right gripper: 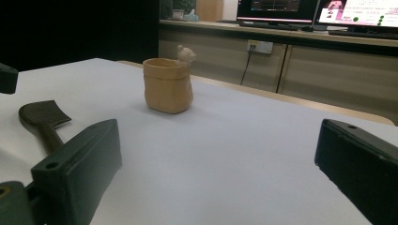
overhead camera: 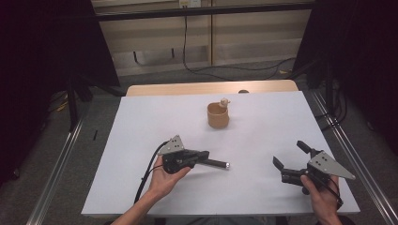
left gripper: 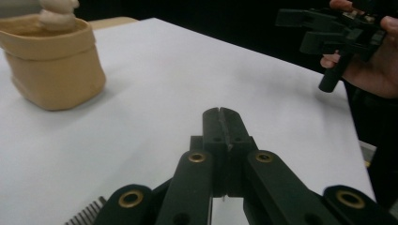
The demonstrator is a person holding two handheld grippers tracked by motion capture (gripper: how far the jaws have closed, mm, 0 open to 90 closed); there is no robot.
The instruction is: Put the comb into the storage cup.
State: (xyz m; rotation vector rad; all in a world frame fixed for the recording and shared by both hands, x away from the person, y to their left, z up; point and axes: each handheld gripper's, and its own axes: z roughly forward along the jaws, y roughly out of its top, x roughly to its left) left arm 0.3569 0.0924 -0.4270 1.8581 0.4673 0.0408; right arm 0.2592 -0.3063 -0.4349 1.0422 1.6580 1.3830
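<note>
A tan pot (overhead camera: 218,116) with a small pale figure perched on its rim (overhead camera: 225,101) stands upright on the white table top (overhead camera: 141,131), toward the far middle. My left gripper (overhead camera: 225,165) lies low over the near middle of the table, pointing right, its jaws shut with nothing between them; in the left gripper view the two pads (left gripper: 220,115) meet. The pot (left gripper: 51,65) is off to its upper left. My right gripper (overhead camera: 290,154) is held at the near right, jaws wide open and empty. In the right gripper view (right gripper: 216,164) the pot (right gripper: 167,86) stands ahead.
The white top sits on a wooden table whose far edge (overhead camera: 211,87) shows behind it. Metal rails (overhead camera: 61,159) run along both sides on the floor, and cables (overhead camera: 234,70) trail behind the table. Monitors (right gripper: 324,11) sit on a counter in the background.
</note>
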